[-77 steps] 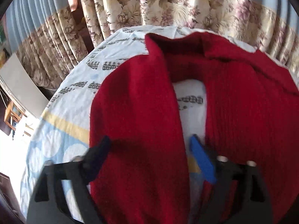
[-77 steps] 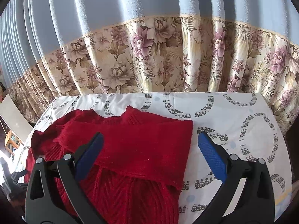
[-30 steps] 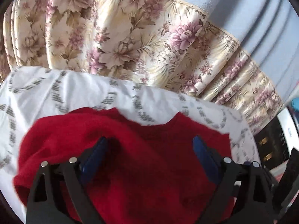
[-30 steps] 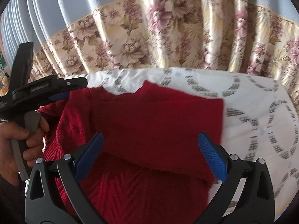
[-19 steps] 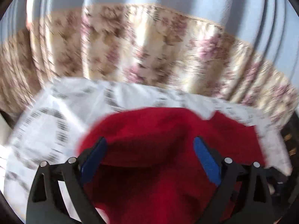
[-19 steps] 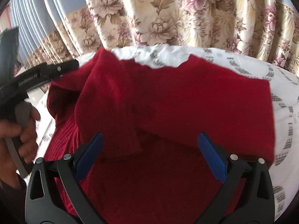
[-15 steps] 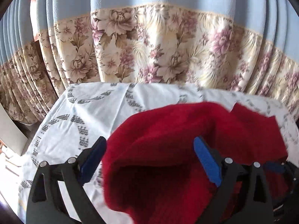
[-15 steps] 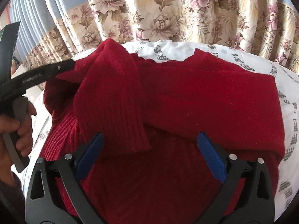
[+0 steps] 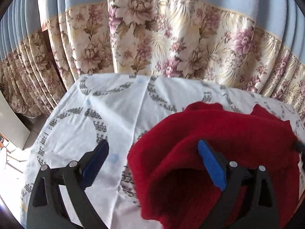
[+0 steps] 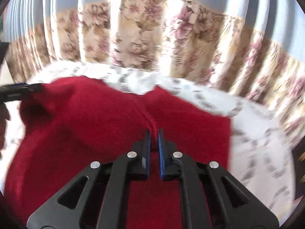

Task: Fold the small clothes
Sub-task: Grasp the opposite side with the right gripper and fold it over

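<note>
Lying across the patterned white sheet (image 9: 99,114), the red knitted sweater (image 9: 219,129) runs its long axis side to side in both wrist views, with its notched neckline turned toward the floral curtain (image 9: 171,43) hanging just behind the table. One side of the knit is bunched into a raised hump. The right gripper (image 10: 154,135) has its blue pads pressed together on a pinched ridge of the sweater near its middle. The left gripper (image 9: 152,158) stands with its jaws wide apart: one finger (image 9: 209,164) sits over the red hump, the other over bare sheet, and nothing is clamped between them. In the right wrist view the left gripper's tip reaches the sweater's far corner. Half a second ago the right jaws were spread wide above the knit; now they are closed on it, and that view is blurred.
</note>
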`<state>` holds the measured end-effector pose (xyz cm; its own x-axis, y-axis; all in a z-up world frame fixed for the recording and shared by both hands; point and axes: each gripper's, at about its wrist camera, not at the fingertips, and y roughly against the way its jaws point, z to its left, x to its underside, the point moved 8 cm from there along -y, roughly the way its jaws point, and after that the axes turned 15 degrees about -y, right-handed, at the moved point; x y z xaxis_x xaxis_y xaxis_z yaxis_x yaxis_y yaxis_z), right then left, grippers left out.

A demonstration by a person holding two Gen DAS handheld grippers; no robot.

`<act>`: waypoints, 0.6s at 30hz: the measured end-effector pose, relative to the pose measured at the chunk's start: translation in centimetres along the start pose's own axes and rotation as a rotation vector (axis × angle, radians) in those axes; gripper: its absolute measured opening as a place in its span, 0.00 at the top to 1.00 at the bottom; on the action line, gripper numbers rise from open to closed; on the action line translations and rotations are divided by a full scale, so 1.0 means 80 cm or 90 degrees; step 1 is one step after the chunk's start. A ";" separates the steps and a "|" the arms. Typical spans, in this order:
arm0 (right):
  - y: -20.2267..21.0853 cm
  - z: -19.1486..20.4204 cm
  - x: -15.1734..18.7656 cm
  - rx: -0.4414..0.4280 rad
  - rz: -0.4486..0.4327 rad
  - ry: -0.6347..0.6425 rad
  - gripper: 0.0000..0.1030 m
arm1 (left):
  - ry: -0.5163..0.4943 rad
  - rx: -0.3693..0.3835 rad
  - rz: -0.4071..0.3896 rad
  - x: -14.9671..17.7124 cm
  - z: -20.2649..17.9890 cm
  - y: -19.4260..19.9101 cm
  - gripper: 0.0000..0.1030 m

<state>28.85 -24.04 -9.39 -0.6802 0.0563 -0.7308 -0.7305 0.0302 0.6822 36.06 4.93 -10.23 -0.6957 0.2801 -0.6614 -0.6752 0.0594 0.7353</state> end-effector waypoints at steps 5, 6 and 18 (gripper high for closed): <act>-0.040 -0.058 -0.028 0.095 0.030 0.045 0.93 | 0.019 0.005 0.000 0.002 0.010 -0.003 0.08; -0.048 -0.068 -0.029 0.102 0.045 0.042 0.93 | 0.026 0.007 -0.002 0.002 0.012 -0.002 0.08; -0.071 -0.126 0.005 0.178 0.143 0.044 0.69 | -0.027 -0.004 0.059 0.025 -0.012 -0.039 0.04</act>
<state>32.09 -34.28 -13.77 -0.8309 0.0254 -0.5558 -0.5247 0.2966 0.7979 36.54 4.34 -13.95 -0.7441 0.3251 -0.5836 -0.6102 0.0248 0.7918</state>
